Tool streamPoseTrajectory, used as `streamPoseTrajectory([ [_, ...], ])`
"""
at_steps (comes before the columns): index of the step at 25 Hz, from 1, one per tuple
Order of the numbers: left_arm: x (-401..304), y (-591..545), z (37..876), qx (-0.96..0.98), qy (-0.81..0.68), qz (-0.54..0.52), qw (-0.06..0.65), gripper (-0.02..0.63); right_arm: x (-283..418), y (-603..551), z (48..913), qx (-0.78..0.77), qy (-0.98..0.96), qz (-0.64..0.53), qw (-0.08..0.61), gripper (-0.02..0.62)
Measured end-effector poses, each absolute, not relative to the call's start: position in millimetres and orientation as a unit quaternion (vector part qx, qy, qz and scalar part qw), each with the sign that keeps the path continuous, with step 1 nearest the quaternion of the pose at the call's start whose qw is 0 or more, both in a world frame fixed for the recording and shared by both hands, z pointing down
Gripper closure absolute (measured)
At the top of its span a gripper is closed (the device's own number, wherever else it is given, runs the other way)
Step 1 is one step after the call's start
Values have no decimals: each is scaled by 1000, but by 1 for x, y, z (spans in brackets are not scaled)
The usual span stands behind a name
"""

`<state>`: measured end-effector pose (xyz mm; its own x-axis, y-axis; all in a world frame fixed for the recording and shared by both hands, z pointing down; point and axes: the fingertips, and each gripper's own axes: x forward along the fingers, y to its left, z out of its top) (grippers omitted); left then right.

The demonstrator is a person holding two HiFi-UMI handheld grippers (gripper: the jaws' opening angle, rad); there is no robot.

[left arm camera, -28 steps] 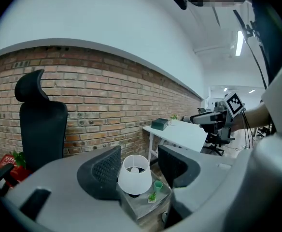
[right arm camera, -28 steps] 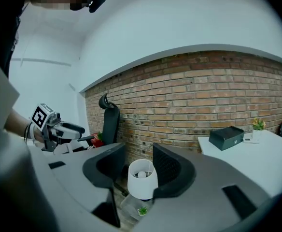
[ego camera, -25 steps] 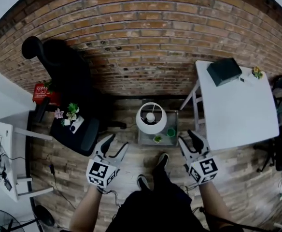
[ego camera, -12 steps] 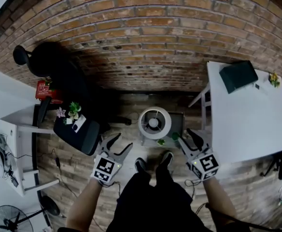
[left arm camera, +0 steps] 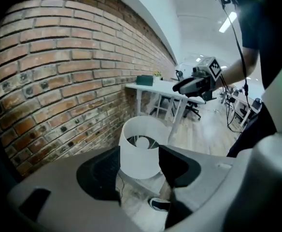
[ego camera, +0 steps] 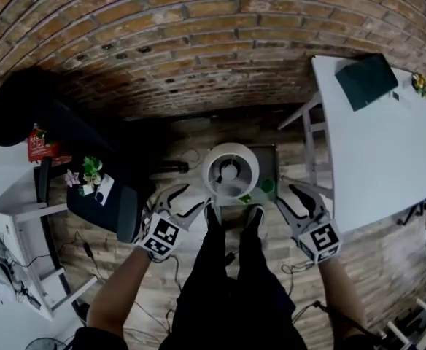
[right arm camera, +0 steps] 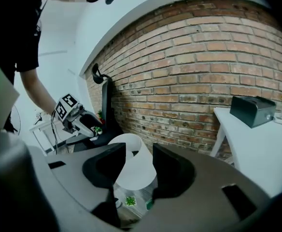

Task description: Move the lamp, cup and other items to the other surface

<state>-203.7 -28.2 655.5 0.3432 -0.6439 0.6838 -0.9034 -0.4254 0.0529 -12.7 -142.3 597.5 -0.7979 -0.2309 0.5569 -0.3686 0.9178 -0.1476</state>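
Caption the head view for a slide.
Left hand-held gripper and right hand-held gripper, both open, point toward a white lamp on a low table by a brick wall.

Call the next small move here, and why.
Probably close in on the lamp from both sides with left gripper and right gripper. Both sets of jaws stand apart and empty, the left's just opened wider; the lamp shows beyond each gap, untouched on its low table.

The lamp [ego camera: 230, 172] shade hides its foot and most of the low table [ego camera: 269, 160]. At its 4 o'clock a green thing [ego camera: 268, 187] is too small to name. The black chair [ego camera: 23, 108] is cut off at 9 o'clock.
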Motion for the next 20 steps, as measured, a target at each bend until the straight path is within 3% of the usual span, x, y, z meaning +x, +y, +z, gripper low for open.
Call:
streamPoseTrajectory([
  [7,-209,-34,740,807,-417,358,216,356,-23,-143,686,123,-925,124,338,397],
  [12,-217,-34,793,811,-385,379,226,336,-30,-130,745,42,-916,49,396,373],
  [20,-231,-51,870,817,-317,432,212,311,-34,-143,836,-13,-903,30,428,321],
])
